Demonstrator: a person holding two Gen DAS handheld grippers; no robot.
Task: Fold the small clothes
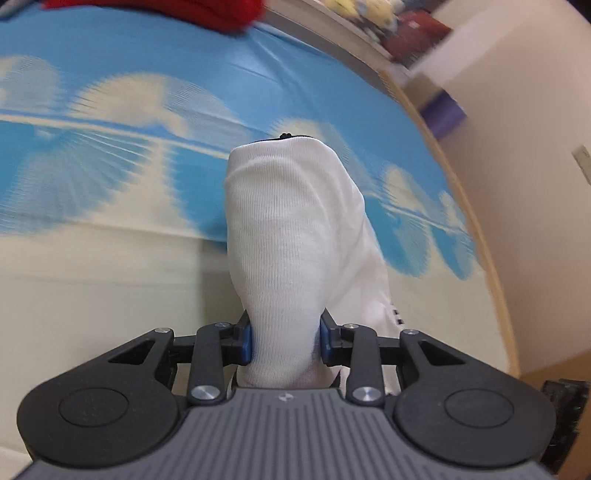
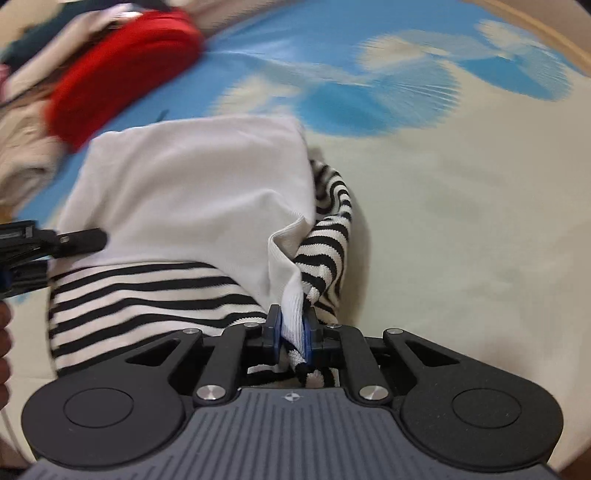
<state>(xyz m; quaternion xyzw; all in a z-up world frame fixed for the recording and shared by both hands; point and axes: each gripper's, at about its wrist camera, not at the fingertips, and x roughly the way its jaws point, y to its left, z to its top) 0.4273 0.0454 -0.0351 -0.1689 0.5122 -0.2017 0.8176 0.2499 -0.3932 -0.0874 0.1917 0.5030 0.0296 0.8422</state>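
Between the blue pads of the left gripper point(image 1: 285, 338) sits a bunched fold of the white garment point(image 1: 295, 236), pinched from both sides; the cloth rises from the jaws in a ribbed hump with a dark edge at its far end. A bit of black-and-white pattern shows on the cloth at the right, just past the jaws. Beyond lies a blue sheet point(image 1: 147, 147) printed with pale cloud shapes, blurred. A red cloth point(image 1: 177, 11) lies at the sheet's far edge, and a pale wall point(image 1: 535, 110) stands to the right.

The right gripper point(image 2: 293, 334) has its pads pressed nearly together on a thin edge of the same garment point(image 2: 192, 184), white ribbed cloth and striped cloth caught together. From there the garment spreads away to the left over the sheet point(image 2: 332, 48): a white panel on top, black-and-white stripes point(image 2: 140, 295) below it and curling out at its right side. The left gripper's black finger point(image 2: 77, 238) reaches onto the white panel from the left edge, with part of a hand point(image 2: 4, 332) below it. Farther off, a red cloth point(image 2: 122, 70) rests against a heap of other clothes point(image 2: 26, 155) at the upper left.
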